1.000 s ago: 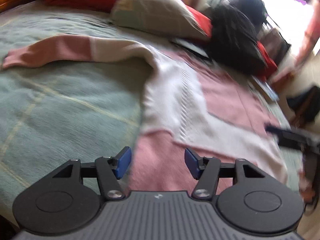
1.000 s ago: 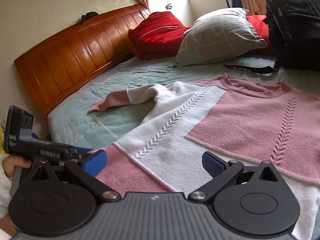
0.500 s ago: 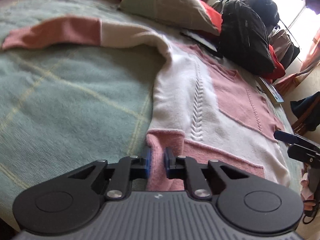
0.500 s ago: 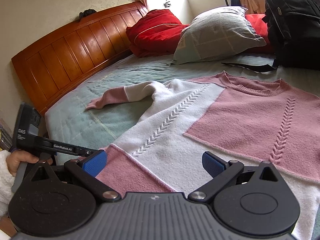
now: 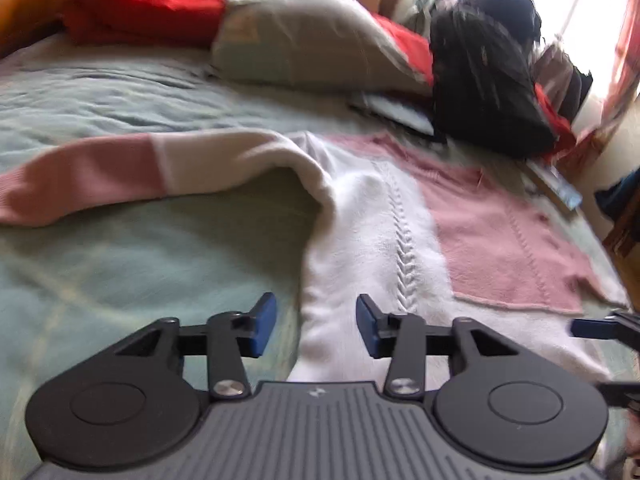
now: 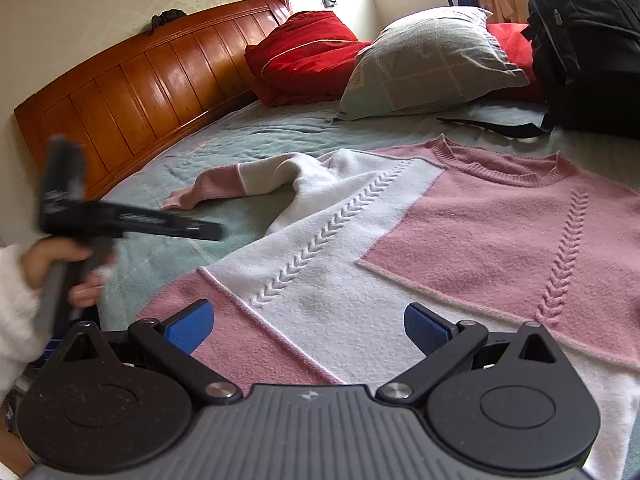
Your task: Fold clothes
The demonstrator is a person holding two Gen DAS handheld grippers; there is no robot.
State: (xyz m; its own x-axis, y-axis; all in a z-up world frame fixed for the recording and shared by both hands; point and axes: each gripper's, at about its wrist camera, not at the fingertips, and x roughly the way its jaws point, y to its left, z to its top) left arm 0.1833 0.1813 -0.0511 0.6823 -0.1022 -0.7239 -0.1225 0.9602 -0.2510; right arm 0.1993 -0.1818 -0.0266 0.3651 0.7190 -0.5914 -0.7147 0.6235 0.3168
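Flat on the bed [image 6: 280, 128], a pink and white sweater [image 6: 400, 240] lay spread out with its neckline toward the pillows. Its one visible sleeve [image 6: 236, 184] stretched sideways over the green blanket toward the wooden headboard [image 6: 140, 80]. The left claw [image 5: 316, 326] was open, its blue pads parted on either side of the sweater's white side edge and holding nothing; the view from it was blurred. In the right wrist view, the left claw [image 6: 180, 230] appeared as a dark, blurred tool gripped by a hand [image 6: 60, 268] in a white sleeve, raised above the blanket beside the sweater. The right claw [image 6: 308, 326] was wide open over the hem, where a pink panel met white knit, and gripped nothing. A grey pillow [image 6: 432, 60], a red cushion [image 6: 308, 52] and a black backpack [image 6: 588, 44] sat at the head of the bed.
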